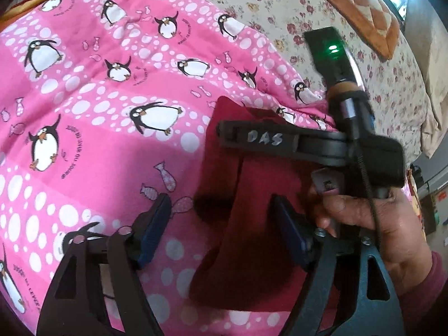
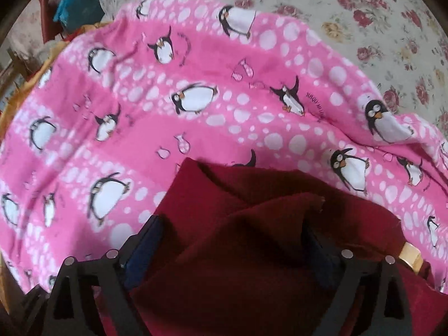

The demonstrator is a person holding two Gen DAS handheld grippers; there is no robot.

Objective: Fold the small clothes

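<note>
A small dark red garment (image 1: 252, 210) lies on a pink penguin-print blanket (image 1: 98, 98). My left gripper (image 1: 221, 226) is open just above the garment's left edge, one pad over the blanket and one over the red cloth. The right gripper's body (image 1: 336, 145), held by a hand, crosses above the garment in the left wrist view. In the right wrist view my right gripper (image 2: 235, 252) is open, its jaws wide apart with a raised fold of the red garment (image 2: 252, 238) lying between them. A tan label (image 2: 410, 254) shows at the garment's right edge.
The pink blanket (image 2: 140, 112) lies over a floral bedsheet (image 1: 280, 5). An orange and cream patterned cushion (image 1: 358, 8) sits at the back right. A pile of teal and orange cloth (image 2: 75, 8) lies at the far left.
</note>
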